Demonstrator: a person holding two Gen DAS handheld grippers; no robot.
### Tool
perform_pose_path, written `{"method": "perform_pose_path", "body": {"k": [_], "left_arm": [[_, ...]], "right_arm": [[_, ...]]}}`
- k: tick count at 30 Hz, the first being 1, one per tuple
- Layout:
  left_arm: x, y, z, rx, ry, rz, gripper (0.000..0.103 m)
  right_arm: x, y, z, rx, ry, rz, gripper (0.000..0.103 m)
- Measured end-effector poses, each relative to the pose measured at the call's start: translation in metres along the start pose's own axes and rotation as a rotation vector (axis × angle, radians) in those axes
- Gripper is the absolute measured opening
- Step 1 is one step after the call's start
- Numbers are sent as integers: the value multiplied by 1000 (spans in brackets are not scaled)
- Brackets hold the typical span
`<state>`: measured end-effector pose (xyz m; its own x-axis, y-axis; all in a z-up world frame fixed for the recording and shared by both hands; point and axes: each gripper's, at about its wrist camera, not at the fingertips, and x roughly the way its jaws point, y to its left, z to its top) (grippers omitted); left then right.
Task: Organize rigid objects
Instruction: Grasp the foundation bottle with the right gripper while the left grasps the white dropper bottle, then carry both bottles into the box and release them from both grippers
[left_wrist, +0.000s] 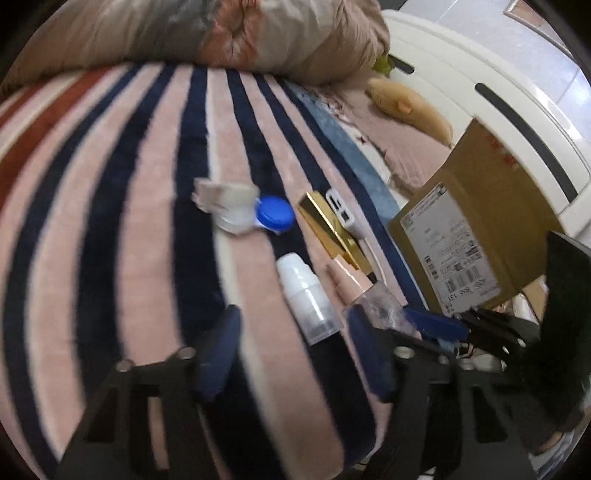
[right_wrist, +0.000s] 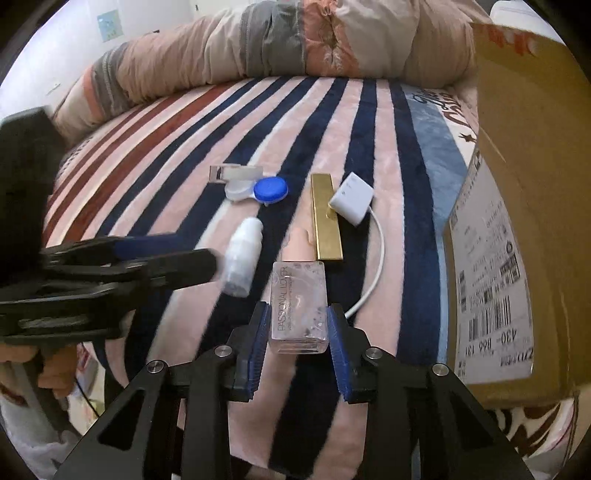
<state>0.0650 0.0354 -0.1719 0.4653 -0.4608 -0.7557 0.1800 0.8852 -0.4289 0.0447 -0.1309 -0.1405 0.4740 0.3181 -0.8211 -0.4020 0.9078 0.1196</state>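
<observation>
Right claw (right_wrist: 297, 328) stands narrow astride the clear foundation bottle (right_wrist: 298, 306) lying on the striped bed blanket (right_wrist: 413, 184), pads apparently not clamped; left claw (left_wrist: 291, 354) wide, empty; smooth glass may slip on closing.

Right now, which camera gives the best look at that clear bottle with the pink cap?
The right wrist view: the clear bottle lies centred between the right gripper fingers, sharp enough to read its lettering. In the left wrist view it sits low and blurred, partly hidden behind a left gripper finger.
</observation>
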Motion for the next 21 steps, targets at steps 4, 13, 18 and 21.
{"method": "perform_pose_path", "body": {"k": [4,13,18,21], "left_arm": [[11,-5,2,-6,-24,19,31],[-14,5,-7,36,8,66,21],[-34,16,-14,53,26,130,21],[-26,19,-16,43,30,134,22]], "right_arm": [[0,-2,0,1,-2,5,27],[4,-2,4,-14,-8,15,28],[12,-2,8,-26,-5,16,28],[19,-2,9,-21,2,16,28]]}}
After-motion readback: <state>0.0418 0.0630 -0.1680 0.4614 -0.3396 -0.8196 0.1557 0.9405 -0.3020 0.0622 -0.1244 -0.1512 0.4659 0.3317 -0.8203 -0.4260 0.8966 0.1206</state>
